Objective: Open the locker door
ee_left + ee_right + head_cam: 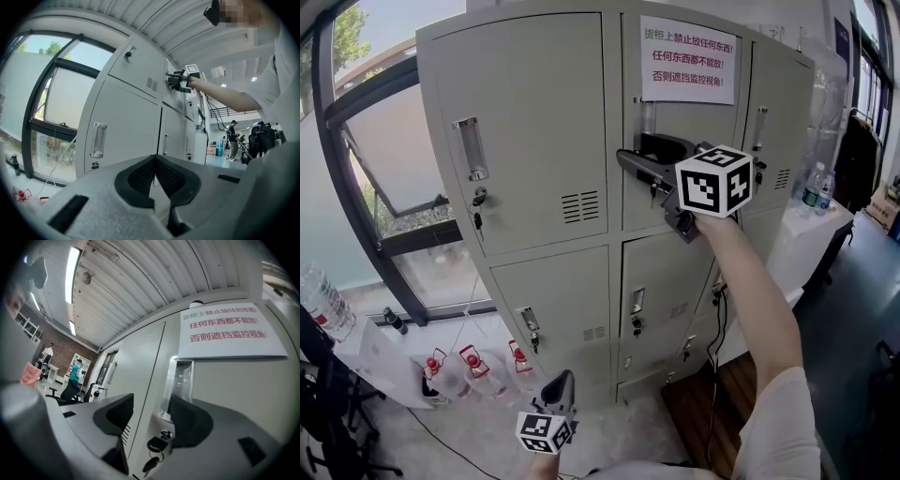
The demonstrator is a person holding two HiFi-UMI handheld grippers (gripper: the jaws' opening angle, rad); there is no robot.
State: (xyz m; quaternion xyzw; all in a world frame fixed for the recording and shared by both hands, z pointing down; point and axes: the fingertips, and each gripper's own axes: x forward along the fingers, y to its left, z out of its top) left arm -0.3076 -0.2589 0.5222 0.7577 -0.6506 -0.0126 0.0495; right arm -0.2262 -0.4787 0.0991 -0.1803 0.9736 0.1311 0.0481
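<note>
locker bank (544,187): grey steel, several doors in rows, fills the head view, stands by a window (366,141).
task door (712,120): top row, middle column, just right of the door with the long chrome handle. Can't tell if it is shut or cracked open.
notice (687,59): white sheet with red print, stuck on the upper part of the task door. Also seen in the right gripper view (229,329).
my right arm (759,309): stretched up to the task door.
right tool (630,156): up at the task door's left edge, at handle height. Jaws wide, nothing clamped. In the right gripper view (151,401) the door edge runs up between the two jaws. Contact with the door unclear.
left tool (566,377): low in front of the bottom lockers, well apart from the task door. In its own view (155,158) the pads meet at the tip, nothing between them.
handle (183,380): clear recessed pull on the task door, just above my right tool's jaws.
key (157,446): in the lock under the handle, a second key hangs from its ring.
</note>
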